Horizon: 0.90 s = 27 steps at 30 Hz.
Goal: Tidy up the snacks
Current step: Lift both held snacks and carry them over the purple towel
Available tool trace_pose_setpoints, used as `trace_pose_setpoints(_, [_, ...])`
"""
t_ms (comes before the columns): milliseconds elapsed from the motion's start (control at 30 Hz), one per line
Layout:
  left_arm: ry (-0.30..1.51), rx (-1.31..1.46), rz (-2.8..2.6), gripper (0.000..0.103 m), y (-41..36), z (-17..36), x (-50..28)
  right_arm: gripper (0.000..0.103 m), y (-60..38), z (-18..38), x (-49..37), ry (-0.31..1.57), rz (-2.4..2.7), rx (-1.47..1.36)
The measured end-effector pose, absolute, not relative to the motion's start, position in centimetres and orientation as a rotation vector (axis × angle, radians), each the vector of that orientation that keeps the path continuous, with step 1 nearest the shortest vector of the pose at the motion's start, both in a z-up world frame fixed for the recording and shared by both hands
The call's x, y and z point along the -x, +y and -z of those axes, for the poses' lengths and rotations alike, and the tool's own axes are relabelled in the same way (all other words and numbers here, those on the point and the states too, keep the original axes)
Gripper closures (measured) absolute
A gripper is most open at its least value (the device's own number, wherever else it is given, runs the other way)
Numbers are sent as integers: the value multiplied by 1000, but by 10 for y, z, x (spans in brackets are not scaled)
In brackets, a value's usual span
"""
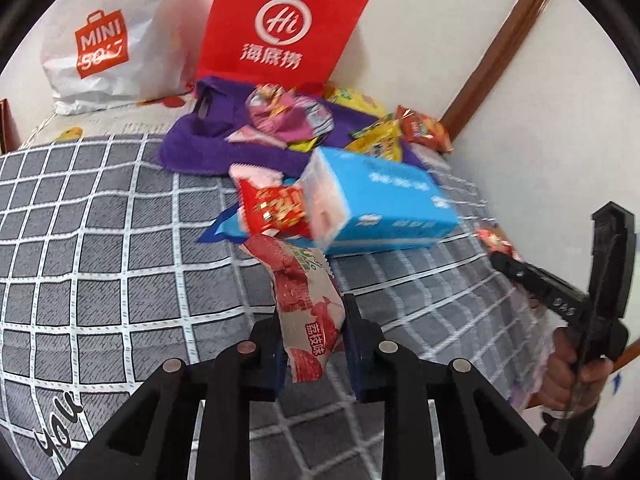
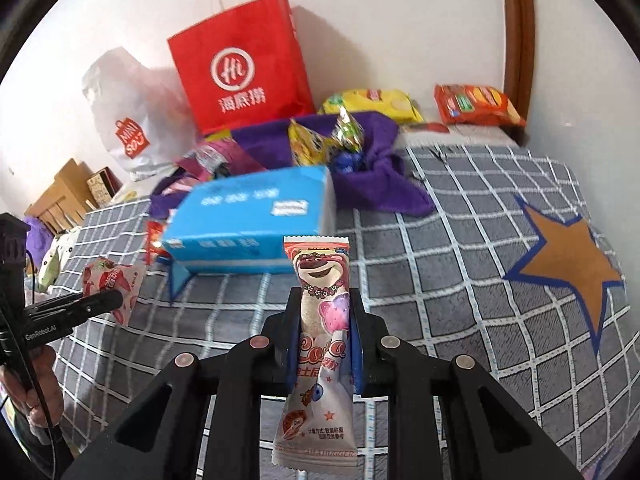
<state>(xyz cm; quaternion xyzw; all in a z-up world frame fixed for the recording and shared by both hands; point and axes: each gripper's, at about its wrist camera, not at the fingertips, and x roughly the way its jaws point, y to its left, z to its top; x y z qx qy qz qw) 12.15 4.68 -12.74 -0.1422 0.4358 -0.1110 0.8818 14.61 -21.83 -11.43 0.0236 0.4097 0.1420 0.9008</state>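
Pinching a crinkly red-and-white lychee snack packet (image 1: 308,312), the left gripper (image 1: 310,344) has its jaws pressed in on the wrapper's lower half, so the packet stands up off the bed with its serrated top edge leaning toward the pile. The right gripper (image 2: 325,336) likewise clamps a long, glossy pillow-shaped bear snack packet (image 2: 320,344), held upright with a pink cartoon bear printed on it, a crimped seal at each end and the lower end hanging below the jaws.

Both packets are lifted clear of the bedspread (image 1: 100,240), a soft grey quilted fabric crossed by a white grid; in the right wrist view it carries a brown star patch (image 2: 568,264) edged in blue.

Just beyond the held packets lies a blue tissue pack (image 2: 252,216), a soft rectangular block in plastic film, resting partly on a flat blue pouch (image 1: 220,228) and a shiny red foil packet (image 1: 276,208). Behind it a fuzzy purple towel (image 2: 372,176) is bunched up, with small foil-wrapped snacks scattered on it. A yellow chip bag (image 2: 372,104) and an orange cracker packet (image 2: 476,106) lie near the wall.

A stiff red paper bag (image 1: 280,24) with white cord handles stands against the wall, beside a crumpled white plastic shopping bag (image 1: 116,52).
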Motion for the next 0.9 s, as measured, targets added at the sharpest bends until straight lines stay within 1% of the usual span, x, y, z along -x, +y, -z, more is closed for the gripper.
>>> trace_pose_setpoints(200, [874,270,247,80,41,92,-126,82,-206,88,-146,797,-313,-24])
trace_pose_setpoints(400, [868,309,294,80,43,57,-148,82,-197,64,-161,753,-345,-35])
trace_pose_setpoints(533, [852,286,280,80,41,38,-166,82,-191,51,-176,723,-358,-40])
trace_pose_setpoints(900, [826,306,223,80,47,4,-228,82,-172,19,-235,688,-349,-37])
